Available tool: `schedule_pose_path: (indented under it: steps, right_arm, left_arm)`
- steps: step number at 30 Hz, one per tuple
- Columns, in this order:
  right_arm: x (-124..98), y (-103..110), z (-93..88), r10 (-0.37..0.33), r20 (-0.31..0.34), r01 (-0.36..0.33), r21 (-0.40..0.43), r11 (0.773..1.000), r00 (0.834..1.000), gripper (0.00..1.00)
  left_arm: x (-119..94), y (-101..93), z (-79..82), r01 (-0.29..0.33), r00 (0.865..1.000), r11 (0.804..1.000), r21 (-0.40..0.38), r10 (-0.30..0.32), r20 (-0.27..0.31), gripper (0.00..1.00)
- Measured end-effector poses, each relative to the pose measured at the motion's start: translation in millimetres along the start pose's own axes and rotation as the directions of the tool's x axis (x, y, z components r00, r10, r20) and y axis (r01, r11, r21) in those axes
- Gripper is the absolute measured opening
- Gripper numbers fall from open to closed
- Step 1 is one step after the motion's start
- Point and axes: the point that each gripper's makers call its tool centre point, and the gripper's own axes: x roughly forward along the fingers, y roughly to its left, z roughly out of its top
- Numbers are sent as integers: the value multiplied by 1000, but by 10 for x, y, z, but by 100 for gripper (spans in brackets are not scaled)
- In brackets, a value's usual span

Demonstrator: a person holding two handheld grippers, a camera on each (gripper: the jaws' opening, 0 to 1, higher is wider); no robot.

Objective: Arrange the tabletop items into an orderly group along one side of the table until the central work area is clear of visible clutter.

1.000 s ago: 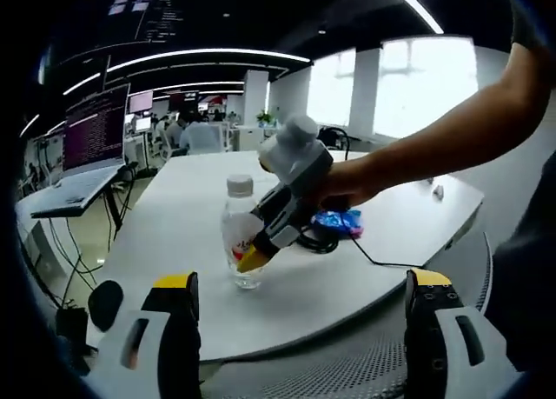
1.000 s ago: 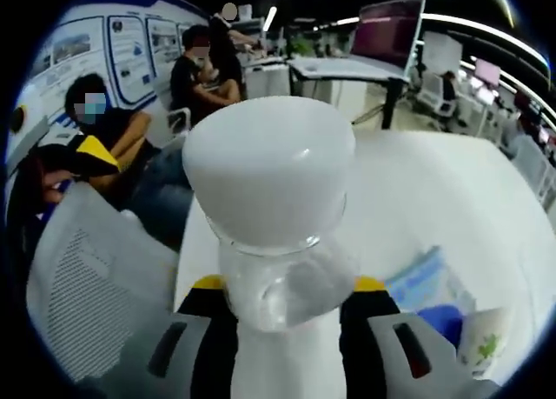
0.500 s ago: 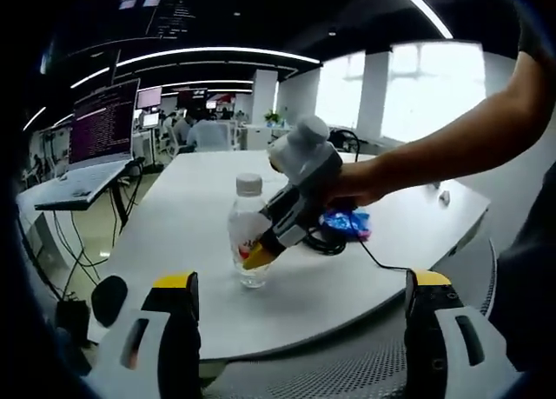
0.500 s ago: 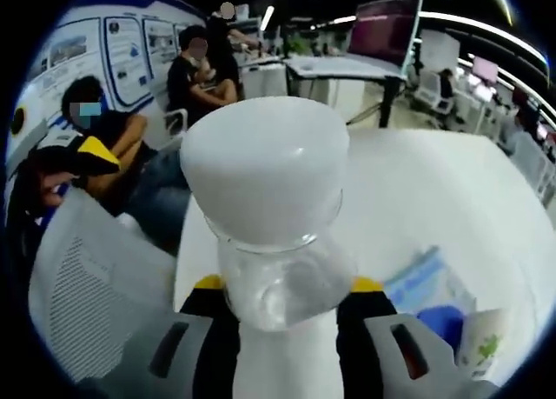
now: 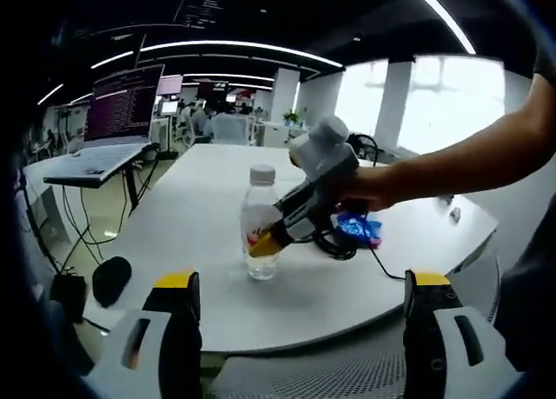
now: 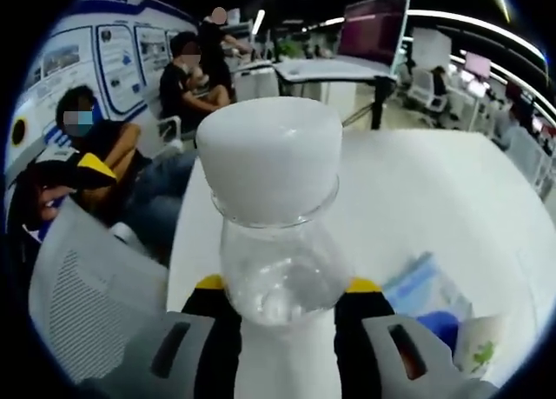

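Left gripper view, left to right. Laptop (image 5: 102, 156) open on a raised stand at far left, lit monitor (image 5: 122, 103) behind it. Dark round object (image 5: 111, 280) low at the table's near-left edge, partly cut off by the edge. White table (image 5: 182, 199) spanning the middle. Left gripper (image 5: 300, 329) held back from the table's near edge, its 2 yellow-tipped jaws wide apart with nothing between them. Clear bottle (image 5: 261, 234) with white cap standing upright on the table near the front, red-and-white label visible. Right gripper (image 5: 304, 209) reaching in from the right, yellow jaw tip against the bottle's body at label height, closed around it. Hand (image 5: 369, 186) on the gripper's grip, forearm running off to the right. Blue packet (image 5: 358, 229) lying just behind the right gripper, dark cable (image 5: 382, 264) trailing from beside it toward the table's right edge. Bright windows (image 5: 434, 103) at the back right.

Right gripper view, left to right. 2 seated people (image 6: 130, 147) at the left beyond a mesh chair back (image 6: 78, 295). Bottle (image 6: 274, 234) close up at centre, white cap on top, clamped between the 2 yellow-tipped jaws of the right gripper (image 6: 280, 288) just below its shoulder. Table (image 6: 426, 199) stretching behind. Blue packet (image 6: 426, 290) lying on the table at lower right, small white printed item (image 6: 478, 347) just beside it.
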Motion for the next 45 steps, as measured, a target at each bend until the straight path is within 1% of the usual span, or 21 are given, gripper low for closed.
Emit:
schedule_pose_path:
  steps: [5,8,11,13,16,21,28,31,32,34,36,45]
  right_arm:
    - [-28,-77,115,3,7,-4,24,1000,1000,38]
    - [-38,-133,211,5,23,-5,21,1000,1000,38]
    - [-49,-205,299,-6,27,6,16,1000,1000,38]
    - [-51,-284,370,-25,37,23,32,999,999,38]
    - [-32,-400,452,-40,42,39,23,999,998,38]
    - [13,-576,593,-55,52,54,33,998,997,38]
    - [86,-676,738,-64,52,62,30,998,997,38]
    - [109,-713,783,-65,55,63,36,997,996,38]
    - [137,-760,799,-68,53,66,34,997,996,38]
    - [154,-745,809,-72,48,71,29,997,996,38]
    - [185,-795,831,-78,40,77,18,997,996,38]
    - [273,-1014,916,-95,33,94,30,995,995,38]
  left_arm:
    - [26,-10,0,-4,1000,1000,14,5,-11,99]
    - [41,-22,-14,-2,1000,1000,22,3,-22,100]
    - [48,-21,-13,5,1000,1000,31,-4,-26,100]
    - [57,-21,-16,15,999,1000,26,-14,-32,100]
    - [54,-4,-25,10,999,999,32,-8,-38,100]
    - [40,61,-33,-15,999,999,33,16,-47,100]
    - [35,90,-46,-22,998,998,56,26,-59,100]
    - [34,81,-37,-21,998,998,63,24,-58,100]
    - [32,84,-36,-21,998,998,65,25,-58,100]
    - [24,97,-29,-24,998,996,83,29,-55,100]
    - [24,101,-33,-21,998,996,86,26,-57,100]
    - [41,105,-51,-23,997,992,128,33,-72,100]
